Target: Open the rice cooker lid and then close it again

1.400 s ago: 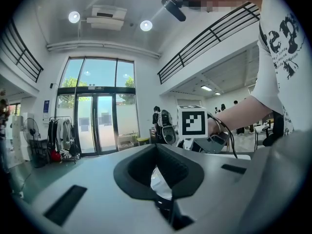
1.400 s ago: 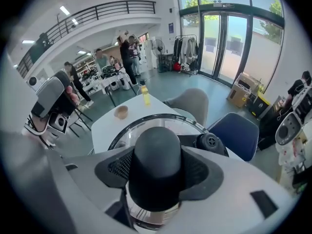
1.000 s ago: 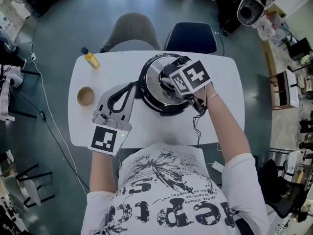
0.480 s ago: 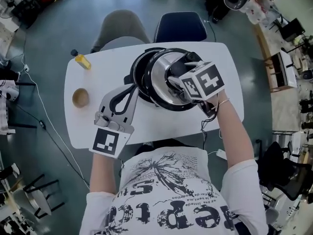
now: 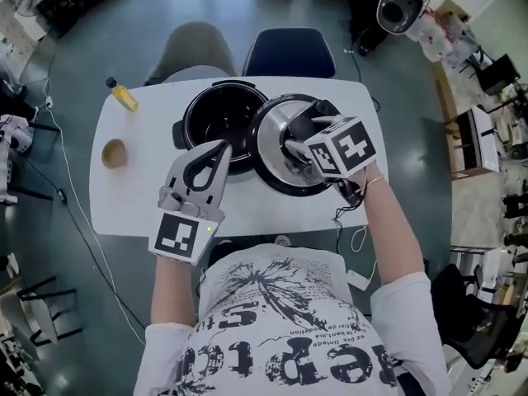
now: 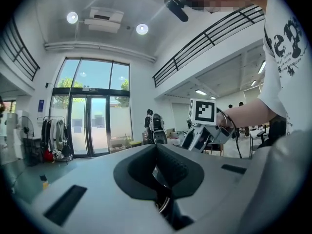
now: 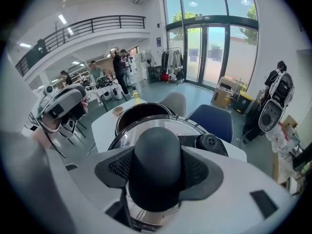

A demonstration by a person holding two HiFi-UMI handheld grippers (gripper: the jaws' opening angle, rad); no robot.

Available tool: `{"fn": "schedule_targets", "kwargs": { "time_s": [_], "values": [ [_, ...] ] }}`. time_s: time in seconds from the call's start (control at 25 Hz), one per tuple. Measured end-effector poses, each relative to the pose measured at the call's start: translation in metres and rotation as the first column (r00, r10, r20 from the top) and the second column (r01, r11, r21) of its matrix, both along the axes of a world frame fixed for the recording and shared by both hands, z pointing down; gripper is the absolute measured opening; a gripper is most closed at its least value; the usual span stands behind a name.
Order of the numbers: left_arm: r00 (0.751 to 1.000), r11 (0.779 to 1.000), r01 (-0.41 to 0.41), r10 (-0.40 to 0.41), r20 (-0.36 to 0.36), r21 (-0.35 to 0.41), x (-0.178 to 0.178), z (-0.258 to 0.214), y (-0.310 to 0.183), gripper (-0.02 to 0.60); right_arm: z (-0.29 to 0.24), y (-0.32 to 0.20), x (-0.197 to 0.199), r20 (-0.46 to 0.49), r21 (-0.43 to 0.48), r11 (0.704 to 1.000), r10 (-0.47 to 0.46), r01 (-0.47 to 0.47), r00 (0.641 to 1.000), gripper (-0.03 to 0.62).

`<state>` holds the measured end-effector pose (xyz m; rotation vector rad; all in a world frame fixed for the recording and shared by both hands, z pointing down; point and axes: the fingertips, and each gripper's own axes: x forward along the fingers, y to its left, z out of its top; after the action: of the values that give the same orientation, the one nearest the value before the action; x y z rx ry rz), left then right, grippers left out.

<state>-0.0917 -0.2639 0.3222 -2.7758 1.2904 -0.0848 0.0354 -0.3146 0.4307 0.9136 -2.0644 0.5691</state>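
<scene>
The black rice cooker pot [image 5: 216, 126] stands open on the white table [image 5: 140, 205], its dark inside bare. My right gripper [image 5: 299, 145] is shut on the black knob [image 7: 156, 162] of the silver lid [image 5: 274, 143], holding the lid just right of the pot and overlapping its rim. In the right gripper view the lid [image 7: 146, 130] hangs in front of the open pot [image 7: 139, 112]. My left gripper [image 5: 216, 151] is shut with nothing in it, its tips by the pot's front side. The left gripper view shows only the right gripper [image 6: 204, 130] and the room.
A yellow bottle [image 5: 121, 95] and a small brown bowl [image 5: 114, 153] sit at the table's left end. A grey chair [image 5: 194, 44] and a blue chair [image 5: 289, 52] stand behind the table. A black cable [image 5: 342, 217] hangs off the front edge.
The right gripper has carried the lid to the right, off the pot, so the black inside now shows. The left gripper has kept close to the pot's front.
</scene>
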Motion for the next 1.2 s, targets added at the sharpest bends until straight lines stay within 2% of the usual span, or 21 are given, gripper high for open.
{"fn": "schedule_targets", "kwargs": {
  "time_s": [0.24,0.36,0.6,0.84,1.04,1.2],
  "values": [
    [0.999,0.999,0.046,-0.046,0.002,0.025,0.073,0.005,0.038,0.014,0.02,0.035,0.064,-0.067,-0.02,0.996,-0.093,0.092,0.993,0.293],
    [0.997,0.997,0.074,-0.074,-0.011,0.016,0.09,0.008,0.046,0.014,0.035,0.049,0.077,-0.064,-0.045,0.991,-0.128,0.125,0.99,0.293],
    [0.995,0.995,0.094,-0.094,0.022,0.023,0.121,0.013,0.056,0.014,0.047,0.069,0.099,-0.045,-0.067,0.985,-0.161,0.158,0.986,0.293],
    [0.992,0.991,0.123,-0.124,0.028,0.054,0.119,0.01,0.061,0.014,0.047,0.069,0.102,-0.033,-0.047,0.985,-0.165,0.163,0.986,0.293],
    [0.99,0.987,0.134,-0.136,0.021,0.093,0.09,-0.008,0.048,0.014,0.031,0.056,0.079,-0.047,-0.039,0.984,-0.174,0.172,0.984,0.293],
    [0.993,0.989,0.113,-0.115,0.018,0.096,0.068,-0.015,0.033,0.014,0.015,0.043,0.058,-0.042,-0.022,0.988,-0.153,0.153,0.987,0.293]
  ]
}}
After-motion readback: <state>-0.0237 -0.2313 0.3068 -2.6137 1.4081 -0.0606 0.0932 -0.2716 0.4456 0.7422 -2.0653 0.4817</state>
